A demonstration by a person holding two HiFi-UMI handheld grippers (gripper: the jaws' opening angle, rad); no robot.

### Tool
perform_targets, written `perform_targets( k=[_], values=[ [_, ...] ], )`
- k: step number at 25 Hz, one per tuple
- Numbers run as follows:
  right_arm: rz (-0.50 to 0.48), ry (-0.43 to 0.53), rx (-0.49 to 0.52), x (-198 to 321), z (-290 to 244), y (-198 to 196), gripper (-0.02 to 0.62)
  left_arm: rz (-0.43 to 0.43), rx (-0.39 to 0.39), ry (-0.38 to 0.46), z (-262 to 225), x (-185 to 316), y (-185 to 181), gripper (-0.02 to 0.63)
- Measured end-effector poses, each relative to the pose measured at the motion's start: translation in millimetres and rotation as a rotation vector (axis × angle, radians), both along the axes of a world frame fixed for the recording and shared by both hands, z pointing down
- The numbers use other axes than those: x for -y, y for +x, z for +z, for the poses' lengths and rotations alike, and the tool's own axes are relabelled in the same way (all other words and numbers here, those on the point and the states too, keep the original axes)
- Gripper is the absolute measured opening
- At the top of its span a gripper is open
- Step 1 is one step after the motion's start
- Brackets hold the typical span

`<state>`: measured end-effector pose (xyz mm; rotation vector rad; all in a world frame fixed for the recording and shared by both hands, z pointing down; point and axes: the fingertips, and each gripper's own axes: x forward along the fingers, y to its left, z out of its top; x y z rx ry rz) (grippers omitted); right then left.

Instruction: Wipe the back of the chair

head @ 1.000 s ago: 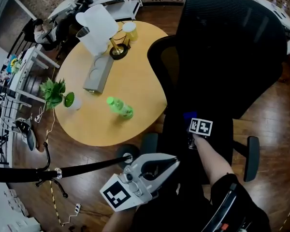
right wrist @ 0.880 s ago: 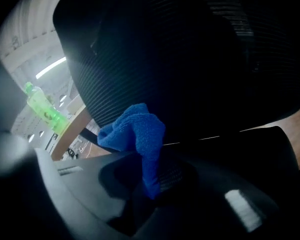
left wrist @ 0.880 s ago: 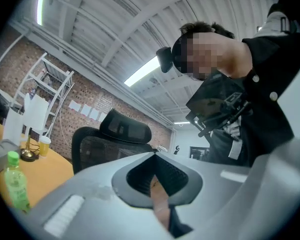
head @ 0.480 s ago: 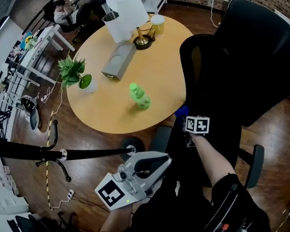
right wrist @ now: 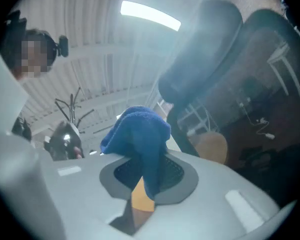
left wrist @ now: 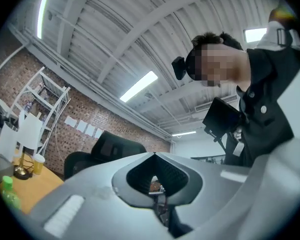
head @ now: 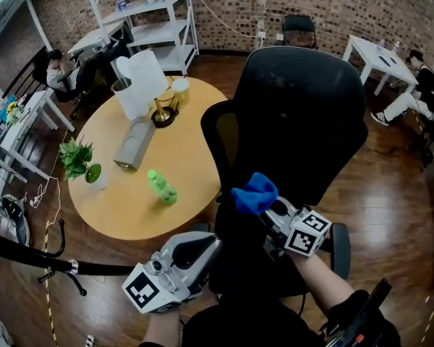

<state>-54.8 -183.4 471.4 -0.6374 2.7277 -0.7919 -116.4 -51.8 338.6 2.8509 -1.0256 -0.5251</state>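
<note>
The black mesh-backed office chair [head: 296, 114] fills the middle of the head view, its back facing me. My right gripper [head: 266, 210] is shut on a blue cloth [head: 254, 192], held up against the lower left of the chair's back. In the right gripper view the cloth [right wrist: 140, 134] bunches over the closed jaws, with the chair [right wrist: 215, 49] blurred beyond. My left gripper [head: 211, 241] hangs low beside the seat, shut with nothing in it. In the left gripper view its jaws [left wrist: 155, 156] meet at the tip and point up at the ceiling.
A round wooden table [head: 123, 201] stands left of the chair with a green bottle [head: 161, 186], a potted plant [head: 79, 161], a grey box [head: 134, 142] and a white lamp [head: 141, 78]. Shelving [head: 148, 13] and a white desk [head: 376, 53] stand behind. People sit at far left and far right.
My right gripper has come up from the seat with the blue cloth, which now shows at the chair's back. My head has lifted, showing more of the room. The left gripper stays low.
</note>
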Motion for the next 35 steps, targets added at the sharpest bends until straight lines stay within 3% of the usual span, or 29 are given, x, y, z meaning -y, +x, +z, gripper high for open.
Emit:
perform_targets(
  k=[5,12,19,35],
  values=[
    [0.134,0.138,0.153,-41.5,-95.4,86.9,0.054,0.119,-0.056,0.062,-22.5,-1.2,44.2,0.005],
    [0.269,0.369,0.142,-83.3,-152.6,152.5,0.054,0.263,-0.083,0.16,-54.0,-6.5,103.2,0.005],
    [0.299,0.427,0.147,-103.0,-171.0,166.5,0.052,0.31,-0.067,0.199,-65.5,-12.9,124.3,0.005],
    [0.299,0.42,0.174,-106.0,-184.8,173.3,0.052,0.303,-0.074,0.176,-67.1,-11.8,131.0,0.005]
  ],
)
